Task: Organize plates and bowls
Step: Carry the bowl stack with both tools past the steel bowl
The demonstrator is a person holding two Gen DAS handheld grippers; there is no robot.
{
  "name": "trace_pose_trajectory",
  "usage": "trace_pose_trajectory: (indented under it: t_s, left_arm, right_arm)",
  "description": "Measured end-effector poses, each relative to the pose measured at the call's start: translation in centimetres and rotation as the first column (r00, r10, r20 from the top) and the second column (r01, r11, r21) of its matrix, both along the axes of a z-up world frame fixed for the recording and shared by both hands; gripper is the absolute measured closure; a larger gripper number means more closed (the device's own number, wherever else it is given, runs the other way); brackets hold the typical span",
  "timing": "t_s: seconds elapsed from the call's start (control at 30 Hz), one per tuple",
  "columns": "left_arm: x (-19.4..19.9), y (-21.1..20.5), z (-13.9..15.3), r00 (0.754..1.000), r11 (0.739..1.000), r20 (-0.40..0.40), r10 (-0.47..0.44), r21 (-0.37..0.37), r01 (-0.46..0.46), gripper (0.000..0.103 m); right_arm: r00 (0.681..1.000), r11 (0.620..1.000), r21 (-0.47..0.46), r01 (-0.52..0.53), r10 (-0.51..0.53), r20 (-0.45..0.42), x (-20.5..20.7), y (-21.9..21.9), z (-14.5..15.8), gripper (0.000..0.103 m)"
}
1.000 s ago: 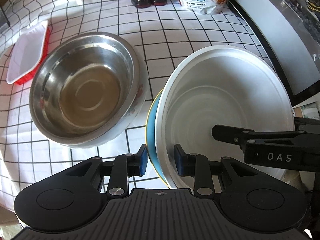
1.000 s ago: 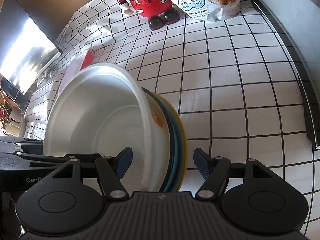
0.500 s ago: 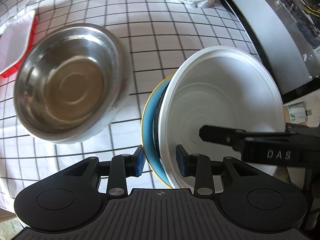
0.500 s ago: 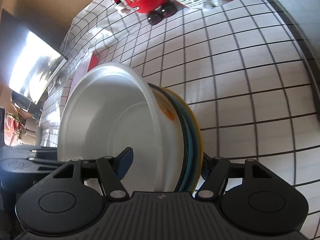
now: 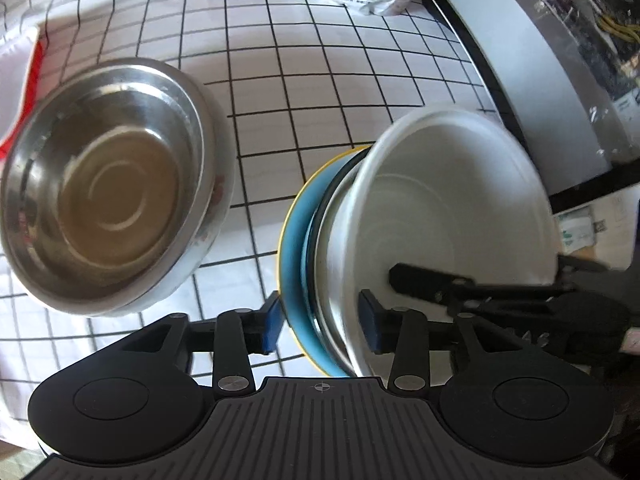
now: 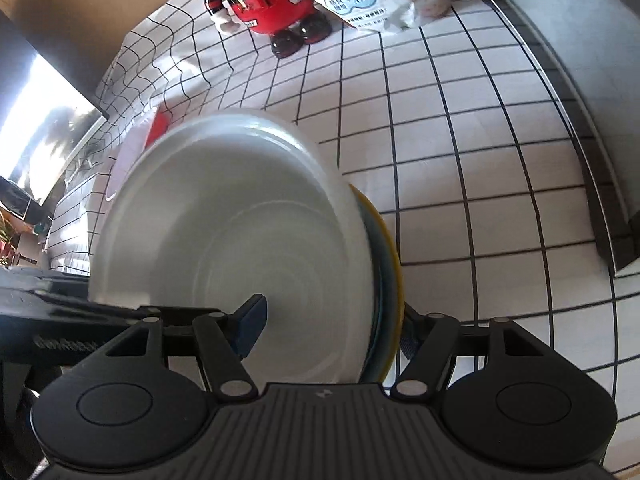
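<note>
The right gripper [image 6: 328, 330] straddles a tilted stack: white bowl [image 6: 240, 232] against blue and yellow plates [image 6: 390, 280], above the checked bench [image 6: 480, 160].

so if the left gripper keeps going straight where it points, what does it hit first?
Likely the stacked dishes: the left gripper, its jaws just opened, straddles the blue plate and white bowl rims. Past them lies the checked tablecloth; depth is unclear.

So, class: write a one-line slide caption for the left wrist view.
Left claw opened around tilted dish stack, steel bowl alongside on checked tablecloth.
</note>
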State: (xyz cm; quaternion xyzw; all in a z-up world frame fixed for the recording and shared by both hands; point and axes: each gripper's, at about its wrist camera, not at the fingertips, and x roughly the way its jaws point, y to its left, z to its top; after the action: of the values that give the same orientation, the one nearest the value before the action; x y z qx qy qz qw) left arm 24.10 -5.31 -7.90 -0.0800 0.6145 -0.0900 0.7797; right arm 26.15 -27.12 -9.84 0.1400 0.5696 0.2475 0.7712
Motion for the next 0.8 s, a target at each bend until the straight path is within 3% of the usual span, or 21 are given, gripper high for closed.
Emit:
trace_pose_trajectory:
  t_s: [0.27,0.5,0.8]
  left_arm:
    - [0.7,-0.2,0.0,1.000,1.000,-0.013,-0.013,-0.019,0.013,0.049]
    - [1.2,-0.5,-0.6,0.999,0.999,-0.017,-0.036,-0.011,0.036,0.049]
    - [1.6,-0.5,-1.4,0.998,0.999,-0.045,-0.041,-0.036,0.039,0.047]
  right_arm:
    - [0.999,0.999,0.029,0.020,-0.019,-0.047,0.4,-0.4,-0.7,0.036]
    - [0.991,0.994,0.104,0.039,-0.026,-0.129,1.3,-1.0,-1.6,0.043]
    - [0.988,0.991,0.118,0.055,-0.037,-0.153,1.5,-1.2,-1.8,0.043]
